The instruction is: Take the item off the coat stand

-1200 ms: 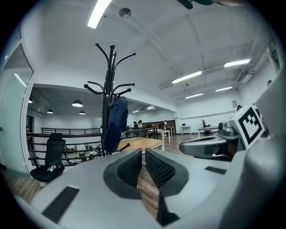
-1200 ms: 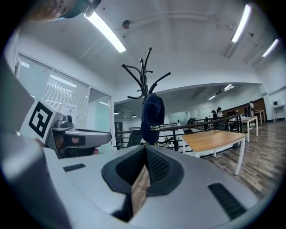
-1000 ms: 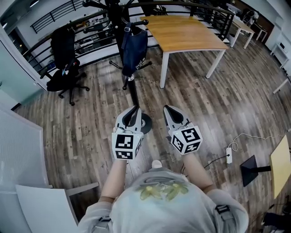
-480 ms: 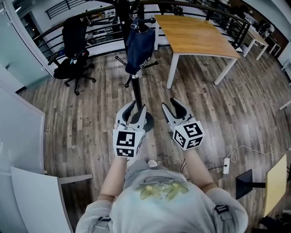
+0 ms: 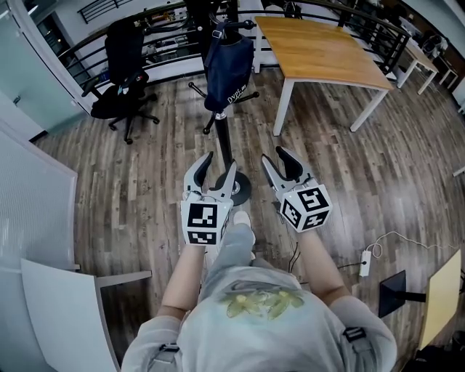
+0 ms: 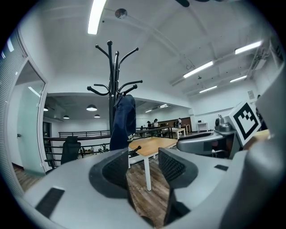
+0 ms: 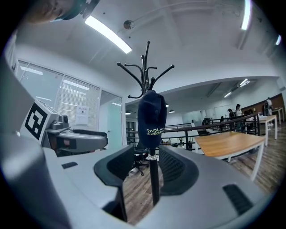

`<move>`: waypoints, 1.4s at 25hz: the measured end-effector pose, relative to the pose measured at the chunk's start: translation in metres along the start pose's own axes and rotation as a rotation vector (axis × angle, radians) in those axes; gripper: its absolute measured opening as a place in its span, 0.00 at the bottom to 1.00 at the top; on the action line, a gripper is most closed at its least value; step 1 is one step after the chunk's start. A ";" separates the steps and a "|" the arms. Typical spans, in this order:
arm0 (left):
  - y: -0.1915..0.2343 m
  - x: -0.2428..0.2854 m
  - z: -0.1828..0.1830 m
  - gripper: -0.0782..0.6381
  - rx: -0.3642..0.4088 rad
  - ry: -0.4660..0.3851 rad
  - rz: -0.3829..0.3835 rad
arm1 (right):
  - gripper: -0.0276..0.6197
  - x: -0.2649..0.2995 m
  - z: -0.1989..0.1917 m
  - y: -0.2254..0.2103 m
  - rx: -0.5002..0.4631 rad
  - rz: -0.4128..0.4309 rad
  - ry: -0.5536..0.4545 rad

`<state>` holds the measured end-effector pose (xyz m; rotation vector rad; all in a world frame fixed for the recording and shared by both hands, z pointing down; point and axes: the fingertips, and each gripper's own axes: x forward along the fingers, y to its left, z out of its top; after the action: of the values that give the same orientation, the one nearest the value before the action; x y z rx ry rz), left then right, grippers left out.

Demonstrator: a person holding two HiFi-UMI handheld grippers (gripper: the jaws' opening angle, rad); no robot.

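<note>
A dark navy cap (image 5: 229, 62) with pale lettering hangs on the black coat stand (image 5: 226, 138), ahead of me. My left gripper (image 5: 221, 163) is low, close to the stand's round base (image 5: 240, 190). Its jaws are opening with nothing between them. My right gripper (image 5: 275, 155) is just right of the pole, jaws also opening and empty. In the left gripper view the cap (image 6: 124, 120) hangs beyond the left gripper (image 6: 143, 166), far off. In the right gripper view the cap (image 7: 152, 117) and the pole (image 7: 154, 181) line up in the gap of the right gripper (image 7: 143, 169), at a distance.
A wooden table (image 5: 320, 51) on white legs stands right of the coat stand. A black office chair (image 5: 125, 69) sits to the left by a black railing (image 5: 156, 18). White panels (image 5: 40, 211) are at my left. A power strip (image 5: 365, 267) and cable lie on the floor at right.
Both grippers went from shut to open. I have come closer to the coat stand, and both grippers now sit nearer its base.
</note>
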<state>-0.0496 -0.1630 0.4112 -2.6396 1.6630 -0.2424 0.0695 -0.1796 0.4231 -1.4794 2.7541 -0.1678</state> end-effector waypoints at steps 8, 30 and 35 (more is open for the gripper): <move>0.018 0.023 0.014 0.42 0.017 -0.007 0.039 | 0.29 0.019 0.008 -0.021 0.006 -0.005 -0.008; 0.060 0.106 0.054 0.43 0.082 -0.077 0.093 | 0.29 0.119 0.045 -0.067 -0.025 0.057 -0.039; 0.070 0.118 0.059 0.43 0.068 -0.078 0.102 | 0.29 0.140 0.053 -0.071 -0.025 0.081 -0.041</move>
<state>-0.0539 -0.3036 0.3609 -2.4743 1.7262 -0.1887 0.0545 -0.3401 0.3833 -1.3576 2.7874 -0.1007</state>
